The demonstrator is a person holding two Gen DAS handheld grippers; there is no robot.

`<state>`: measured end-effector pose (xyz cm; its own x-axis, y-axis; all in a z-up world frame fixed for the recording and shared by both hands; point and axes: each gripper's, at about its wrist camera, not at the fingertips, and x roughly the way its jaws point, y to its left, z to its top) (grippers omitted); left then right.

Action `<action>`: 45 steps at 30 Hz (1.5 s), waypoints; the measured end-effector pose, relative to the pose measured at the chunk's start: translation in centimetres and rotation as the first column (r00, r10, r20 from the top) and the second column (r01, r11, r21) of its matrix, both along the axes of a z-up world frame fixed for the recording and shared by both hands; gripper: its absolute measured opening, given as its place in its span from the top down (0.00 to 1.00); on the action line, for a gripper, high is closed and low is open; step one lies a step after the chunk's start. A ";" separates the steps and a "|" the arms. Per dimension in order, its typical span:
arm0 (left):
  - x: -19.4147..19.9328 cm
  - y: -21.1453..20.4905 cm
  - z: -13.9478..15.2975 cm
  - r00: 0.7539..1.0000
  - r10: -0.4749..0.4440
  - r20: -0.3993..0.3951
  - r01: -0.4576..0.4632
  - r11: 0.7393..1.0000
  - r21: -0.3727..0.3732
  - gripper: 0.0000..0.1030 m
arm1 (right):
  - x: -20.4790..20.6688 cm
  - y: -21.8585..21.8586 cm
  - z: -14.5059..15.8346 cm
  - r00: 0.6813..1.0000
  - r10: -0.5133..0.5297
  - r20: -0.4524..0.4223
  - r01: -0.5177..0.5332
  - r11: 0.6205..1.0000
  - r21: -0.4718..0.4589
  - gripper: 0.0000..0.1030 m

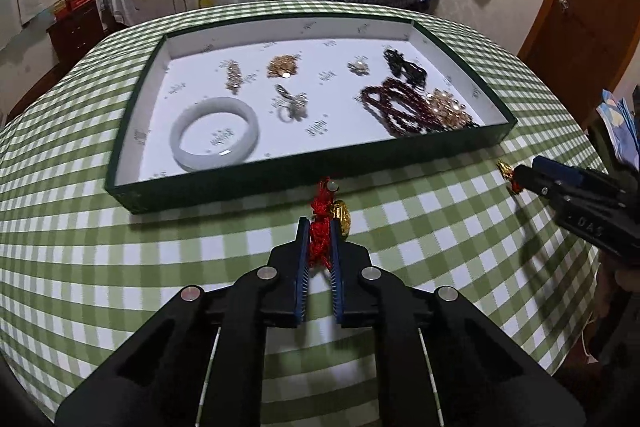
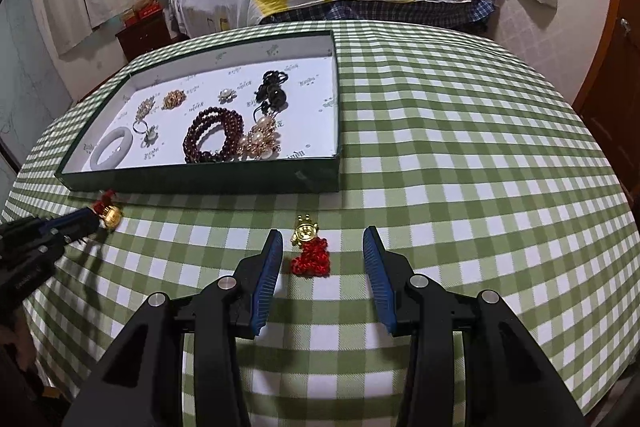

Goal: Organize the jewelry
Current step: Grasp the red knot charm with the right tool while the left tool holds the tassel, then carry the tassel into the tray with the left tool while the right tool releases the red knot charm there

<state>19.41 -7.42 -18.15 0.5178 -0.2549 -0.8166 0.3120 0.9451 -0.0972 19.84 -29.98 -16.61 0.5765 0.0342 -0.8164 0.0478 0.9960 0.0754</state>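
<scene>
Left wrist view: tray (image 1: 256,183) contents smeared by motion blur; small brooches (image 1: 285,66) unreadable in detail, printed marks on the tray floor illegible. Red knotted cord (image 1: 320,239) partly covered by the left gripper (image 1: 320,227) pads; cord's lower end not visible. Right gripper (image 1: 520,177) cut off by the frame edge; charm (image 1: 505,169) at its tip mostly hidden.

Right wrist view: left gripper (image 2: 94,219) cut off at the left edge, jaw gap not discernible. Hand behind it dark, indistinct.

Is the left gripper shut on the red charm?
Yes. The left gripper is shut on the red charm, its knotted cord pinched between both blue pads.
</scene>
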 end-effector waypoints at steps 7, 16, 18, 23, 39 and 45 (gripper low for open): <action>0.4 1.6 0.0 1.000 0.030 0.000 -0.030 1.000 0.004 0.90 | 0.6 0.4 -0.8 1.000 0.014 -0.027 -0.014 1.000 -0.018 0.59; 0.5 2.0 -0.1 0.999 0.033 -0.003 -0.033 0.999 0.002 0.90 | -0.3 0.8 -0.5 0.998 0.051 -0.033 -0.051 0.999 0.012 0.79; 0.5 2.0 -0.1 0.999 0.032 -0.003 -0.032 0.999 0.000 0.90 | -0.4 0.9 -0.5 0.998 0.062 -0.033 -0.061 0.998 0.021 0.85; 0.3 2.1 0.1 0.999 0.036 0.003 -0.036 0.999 -0.004 0.90 | -0.6 1.2 -0.3 0.997 0.072 -0.027 -0.072 0.997 0.016 0.87; -0.4 2.4 1.9 0.998 0.042 0.041 -0.042 0.999 -0.017 0.90 | -1.3 2.5 2.1 0.994 0.102 0.043 -0.103 0.994 0.028 0.88; -0.7 2.6 3.0 0.997 0.043 0.066 -0.042 0.999 -0.027 0.90 | -1.6 3.0 3.3 0.991 0.112 0.077 -0.114 0.993 0.027 0.88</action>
